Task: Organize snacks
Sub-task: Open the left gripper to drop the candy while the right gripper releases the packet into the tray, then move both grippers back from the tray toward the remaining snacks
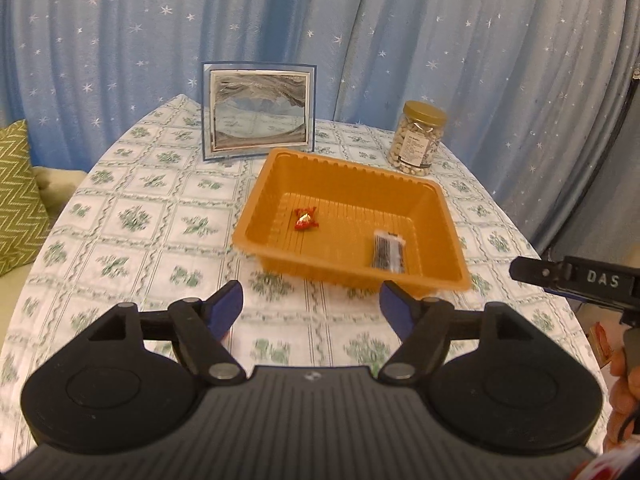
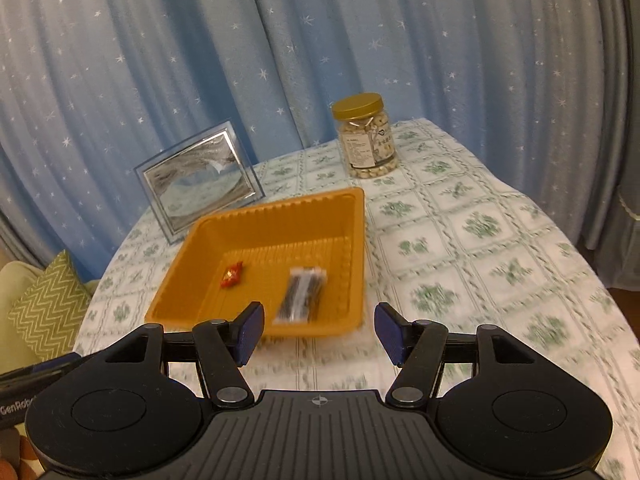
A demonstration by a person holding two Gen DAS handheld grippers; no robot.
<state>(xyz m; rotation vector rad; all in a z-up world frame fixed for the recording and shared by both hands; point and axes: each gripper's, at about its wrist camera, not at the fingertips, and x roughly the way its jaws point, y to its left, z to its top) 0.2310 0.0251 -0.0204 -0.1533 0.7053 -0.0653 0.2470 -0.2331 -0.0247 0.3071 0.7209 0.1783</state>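
Left tool [image 1: 311, 308] angled down toward the surface [image 1: 160, 216], blue pads wide apart, nothing between them, hanging over the cloth just short of the tray's near rim. Right tool [image 2: 319, 330] pitched down likewise, pads spread wide and empty, near edge of the tray showing between them. Seen from the left wrist, right tool's black finger poking in at the right edge, with part of a hand [image 1: 624, 396] under it.

Orange tray [image 1: 452, 240] sitting on the surface, rectangular, thin moulded plastic, ribbed walls and ridged floor, rounded corners. Inside, left part: red candy [image 1: 306, 220], shiny foil, twisted ends, long axis running roughly side to side in the left view. Inside, right part, well apart from the candy: clear packet of dark sticks [image 1: 388, 251], flat, oblong, long axis running from near rim toward far rim, slightly tilted.

Behind the tray: upright glass-framed picture [image 1: 259, 114], grey-blue, rectangular. Far right: clear round jar [image 1: 418, 140] with gold screw lid, packed with pale round pieces, paper label. Quilted cloth, white with green floral squares. Blue starry curtain [image 1: 440, 40] behind. Green zigzag cushion [image 1: 18, 184] at left.
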